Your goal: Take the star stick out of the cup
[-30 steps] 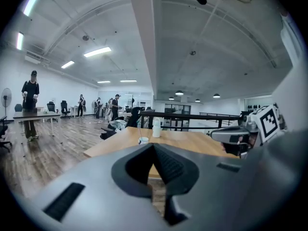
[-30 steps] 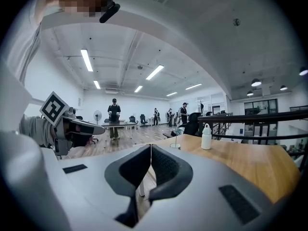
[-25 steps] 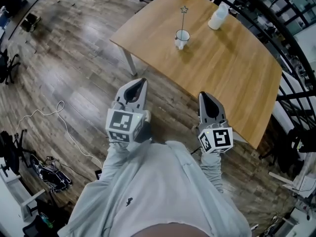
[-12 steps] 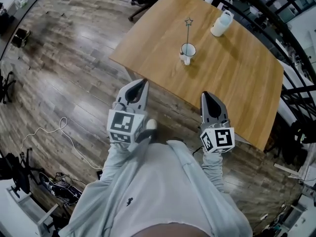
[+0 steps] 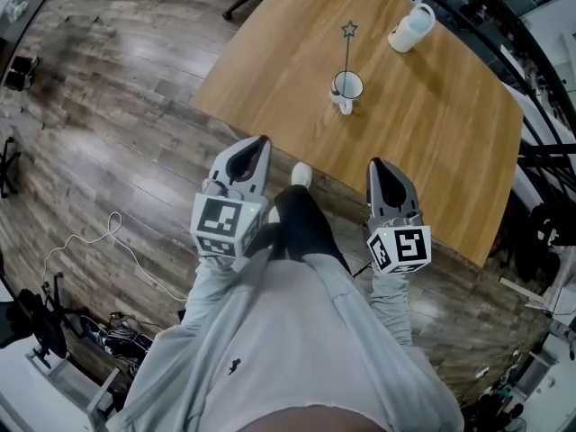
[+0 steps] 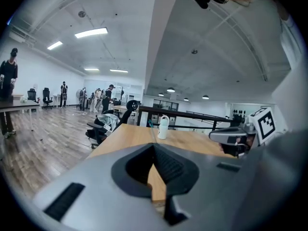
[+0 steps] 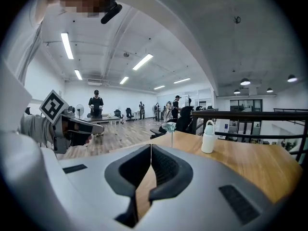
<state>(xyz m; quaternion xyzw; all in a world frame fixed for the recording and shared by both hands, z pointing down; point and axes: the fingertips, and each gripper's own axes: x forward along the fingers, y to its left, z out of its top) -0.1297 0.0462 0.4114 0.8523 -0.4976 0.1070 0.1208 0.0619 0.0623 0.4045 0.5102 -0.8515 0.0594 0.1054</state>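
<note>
A thin wire star stick (image 5: 347, 50) stands upright in a small white cup (image 5: 347, 86) on the wooden table (image 5: 270, 52); in the right gripper view only its star stick (image 7: 170, 128) rises above the gripper body, which hides the cup. My left gripper (image 5: 260, 141) and right gripper (image 5: 376, 164) are held side by side short of the table's near edge, well away from the cup. In the left gripper view the left gripper (image 6: 154, 146) is shut on nothing. The right gripper (image 7: 151, 147) likewise has its jaws together with nothing between them.
A white bottle with a handle (image 5: 410, 31) stands on the table beyond the cup, also seen as the bottle (image 7: 208, 136) and bottle (image 6: 163, 127). A black railing (image 7: 250, 114) runs behind the table. Cables (image 5: 99, 232) lie on the wood floor at the left. People stand far off.
The table and cup have come nearer as the person steps forward; a dark trouser leg and white shoe now show between the grippers. Both grippers stay shut and level.
</note>
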